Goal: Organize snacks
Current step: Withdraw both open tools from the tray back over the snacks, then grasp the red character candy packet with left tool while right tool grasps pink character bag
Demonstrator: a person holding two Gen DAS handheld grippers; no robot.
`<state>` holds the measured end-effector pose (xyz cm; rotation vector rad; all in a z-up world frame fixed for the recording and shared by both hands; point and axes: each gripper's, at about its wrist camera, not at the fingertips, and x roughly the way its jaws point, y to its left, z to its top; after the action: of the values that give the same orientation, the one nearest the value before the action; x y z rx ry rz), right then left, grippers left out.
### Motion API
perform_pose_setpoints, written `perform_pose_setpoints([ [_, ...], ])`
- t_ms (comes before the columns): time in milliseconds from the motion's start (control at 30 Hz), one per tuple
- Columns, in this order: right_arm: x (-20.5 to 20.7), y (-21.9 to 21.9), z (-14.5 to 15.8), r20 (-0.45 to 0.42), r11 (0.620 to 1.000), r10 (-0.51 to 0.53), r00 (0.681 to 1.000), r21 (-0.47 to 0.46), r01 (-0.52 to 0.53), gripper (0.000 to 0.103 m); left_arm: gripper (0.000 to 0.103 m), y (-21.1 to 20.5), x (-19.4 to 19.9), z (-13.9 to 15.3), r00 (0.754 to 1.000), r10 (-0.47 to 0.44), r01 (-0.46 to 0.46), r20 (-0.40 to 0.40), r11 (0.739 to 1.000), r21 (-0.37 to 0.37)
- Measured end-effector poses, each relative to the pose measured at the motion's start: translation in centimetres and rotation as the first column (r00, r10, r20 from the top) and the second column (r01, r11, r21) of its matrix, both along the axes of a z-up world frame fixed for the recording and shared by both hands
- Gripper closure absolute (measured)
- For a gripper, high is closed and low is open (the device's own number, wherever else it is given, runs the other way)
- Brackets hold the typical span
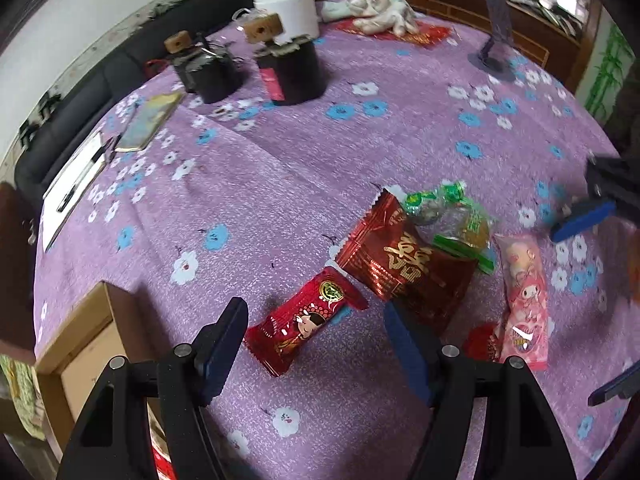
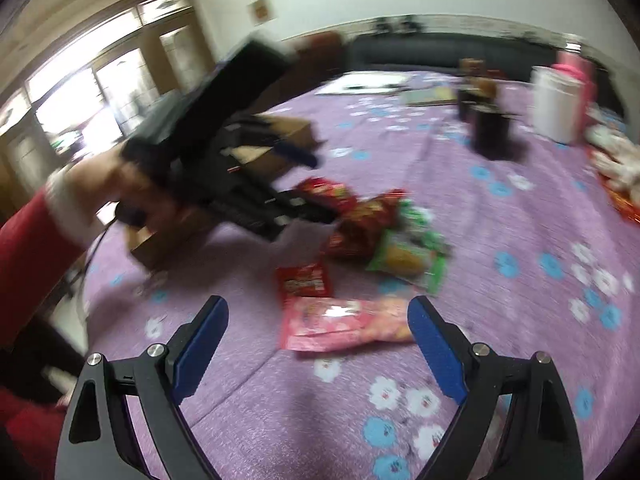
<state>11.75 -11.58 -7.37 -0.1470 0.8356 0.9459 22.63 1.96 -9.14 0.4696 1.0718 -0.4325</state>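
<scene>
From the left wrist view, the left gripper [image 1: 316, 344] hangs over the purple flowered desk [image 1: 304, 152] with its fingers [image 1: 224, 344] apart and nothing clamped. A small red snack packet [image 1: 306, 326] lies directly between them, its long axis running from near left to far right, so it sits skewed to the gap between the fingers. Just beyond it lies a larger red packet [image 1: 400, 264], then a green-wrapped snack [image 1: 460, 220] and, to the right, a pink packet [image 1: 524, 296]. A cardboard box [image 1: 84, 332] sits at the near left edge.

From the right wrist view, the right gripper [image 2: 318, 334] also has its fingers [image 2: 200, 344] spread wide and empty. The pink packet [image 2: 344, 322] lies between and just beyond them, its length running left to right. The left gripper [image 2: 280, 184], blurred, hangs over the red packets, so each hand seems nearest its own target.
</scene>
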Motion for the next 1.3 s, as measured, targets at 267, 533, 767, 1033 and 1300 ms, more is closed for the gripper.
perform_pose_setpoints([
  [267,2.1,1.7,0.0,-0.010,0.963,0.263,0.965,-0.056,-0.263,0.012,0.029,0.3,0.6,-0.8,0.999,-0.015,0.016,-0.030,1.000,0.011],
  [533,1.9,3.7,-1.4,-0.038,0.878,0.441,0.897,-0.187,-0.440,0.012,0.029,0.2,0.8,-0.9,0.996,-0.063,0.063,-0.059,0.998,-0.007],
  [767,2.0,4.5,-2.9,-0.043,0.845,0.453,0.891,-0.298,-0.444,0.015,0.029,-0.3,1.2,-0.9,0.992,-0.096,0.095,-0.084,0.995,-0.014],
  [1033,2.4,3.6,-2.6,0.005,0.869,0.388,0.922,-0.335,-0.364,0.047,0.051,-0.5,0.8,-0.9,0.989,-0.107,0.102,-0.106,0.993,-0.056],
  [1300,1.9,2.7,-2.5,0.037,0.890,0.336,0.941,-0.339,-0.305,0.054,0.081,-1.3,-0.2,-0.7,0.988,-0.113,0.106,-0.103,0.992,-0.068],
])
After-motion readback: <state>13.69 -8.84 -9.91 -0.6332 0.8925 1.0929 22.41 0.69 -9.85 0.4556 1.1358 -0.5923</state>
